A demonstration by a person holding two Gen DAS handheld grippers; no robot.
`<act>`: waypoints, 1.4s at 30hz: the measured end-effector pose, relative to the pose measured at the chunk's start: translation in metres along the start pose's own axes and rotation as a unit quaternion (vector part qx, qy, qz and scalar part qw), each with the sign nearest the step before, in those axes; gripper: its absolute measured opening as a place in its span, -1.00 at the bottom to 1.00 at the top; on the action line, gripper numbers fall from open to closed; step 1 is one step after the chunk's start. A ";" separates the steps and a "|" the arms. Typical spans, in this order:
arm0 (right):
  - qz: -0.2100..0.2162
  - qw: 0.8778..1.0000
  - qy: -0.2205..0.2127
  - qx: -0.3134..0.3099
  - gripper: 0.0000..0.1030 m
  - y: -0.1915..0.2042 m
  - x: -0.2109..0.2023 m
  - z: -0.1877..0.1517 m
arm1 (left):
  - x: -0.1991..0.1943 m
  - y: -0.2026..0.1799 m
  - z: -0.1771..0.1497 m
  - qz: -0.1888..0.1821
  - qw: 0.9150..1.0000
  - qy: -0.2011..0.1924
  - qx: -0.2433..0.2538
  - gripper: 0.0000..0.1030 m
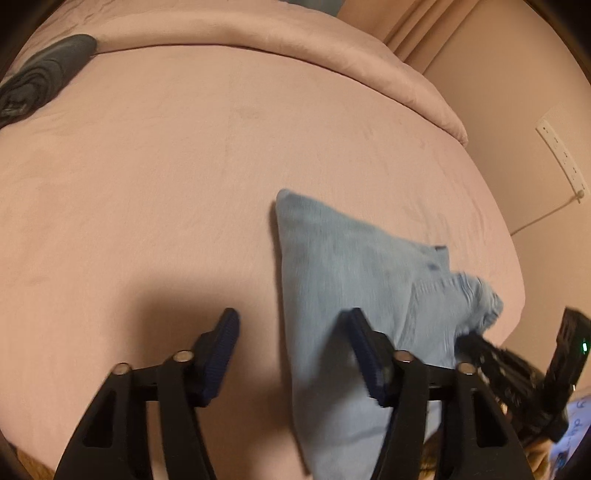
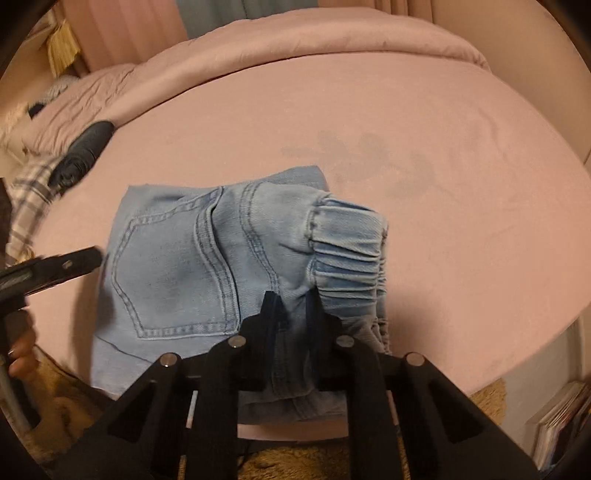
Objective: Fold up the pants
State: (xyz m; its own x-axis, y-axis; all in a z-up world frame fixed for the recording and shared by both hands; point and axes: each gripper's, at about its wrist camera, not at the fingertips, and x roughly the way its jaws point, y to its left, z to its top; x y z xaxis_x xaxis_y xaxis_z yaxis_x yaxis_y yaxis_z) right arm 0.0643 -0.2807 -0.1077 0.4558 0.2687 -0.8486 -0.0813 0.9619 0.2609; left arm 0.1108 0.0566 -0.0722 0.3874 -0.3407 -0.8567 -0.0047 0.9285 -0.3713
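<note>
Light blue denim pants (image 2: 177,258) lie folded into a small stack near the front edge of the pink bed (image 2: 443,184), back pocket up. One elastic-cuffed leg end (image 2: 347,251) is lifted over the stack. My right gripper (image 2: 292,308) is shut on the denim just below that cuff. In the left wrist view the pants (image 1: 351,280) look blurred. My left gripper (image 1: 292,330) stands open above the sheet; the stack's left edge lies between its fingers, untouched by the pads. The left gripper's body (image 2: 55,267) shows at the left of the right wrist view.
A rolled dark garment (image 2: 85,147) lies at the far left of the bed beside a plaid cloth (image 2: 29,203). A pink duvet (image 1: 258,33) is bunched along the back. A power strip (image 1: 561,155) hangs on the wall at right. Books (image 2: 561,417) stand on the floor.
</note>
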 end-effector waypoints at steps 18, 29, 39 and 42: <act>0.016 0.999 -0.029 -0.018 -0.58 0.017 -0.029 0.013 | 0.005 0.001 0.043 -0.008 1.000 -0.013 -0.001 -0.26; 0.027 0.999 -0.010 0.020 -0.84 0.013 0.023 0.037 | 0.056 -0.005 0.059 0.055 0.998 0.005 0.005 -0.26; 0.016 1.000 -0.013 0.018 -0.85 0.018 0.022 0.037 | 0.026 -0.012 0.030 0.027 0.999 -0.008 0.018 -0.26; 0.012 1.000 -0.014 0.017 -0.84 0.019 0.022 0.037 | 0.023 -0.010 -0.004 -0.010 1.000 0.019 0.016 -0.26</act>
State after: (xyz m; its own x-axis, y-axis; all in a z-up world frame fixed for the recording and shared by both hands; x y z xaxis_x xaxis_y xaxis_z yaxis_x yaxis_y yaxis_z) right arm 0.1059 -0.2579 -0.1041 0.4790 0.2888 -0.8290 -0.0626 0.9532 0.2959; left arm 0.1161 0.0386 -0.0890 0.3520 -0.3639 -0.8624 0.0326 0.9255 -0.3772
